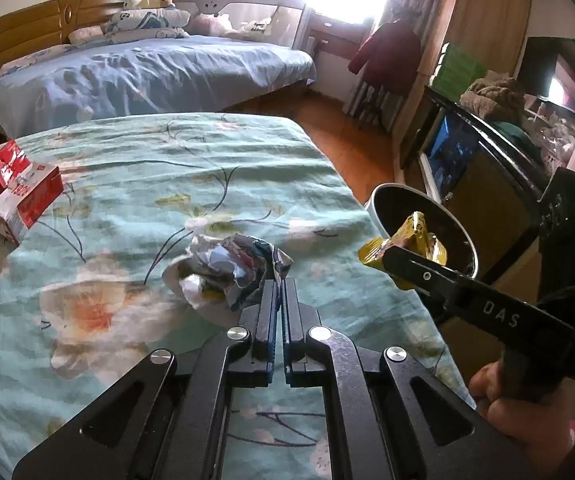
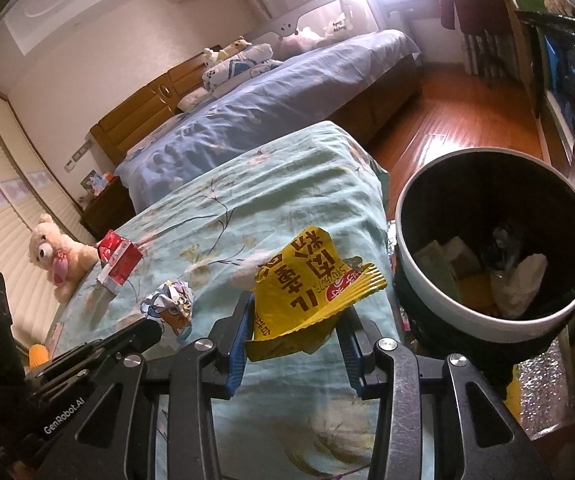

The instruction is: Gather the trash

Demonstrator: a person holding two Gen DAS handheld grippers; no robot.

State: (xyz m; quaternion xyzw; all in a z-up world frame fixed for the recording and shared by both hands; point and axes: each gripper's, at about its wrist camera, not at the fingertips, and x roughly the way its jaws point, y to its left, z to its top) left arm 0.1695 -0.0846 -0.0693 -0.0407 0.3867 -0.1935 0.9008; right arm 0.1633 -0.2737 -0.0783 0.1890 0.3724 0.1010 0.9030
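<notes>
The right gripper (image 2: 293, 320) holds a yellow wrapper (image 2: 307, 284) in its jaws beside the bin (image 2: 439, 280), while the left gripper (image 1: 279, 292), jaws closed and empty, touches the crumpled wrapper (image 1: 227, 272) on the bed (image 1: 167, 168).

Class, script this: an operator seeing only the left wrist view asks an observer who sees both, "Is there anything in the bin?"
Observer: Yes. The bin holds white crumpled plastic and flat scraps.
Operator: Is the wrapper over it?
Observer: No. The wrapper, in the right gripper, hangs over the bedspread, left of the bin.
Operator: Anything past the carton?
Observer: A teddy bear beside the carton.
</notes>
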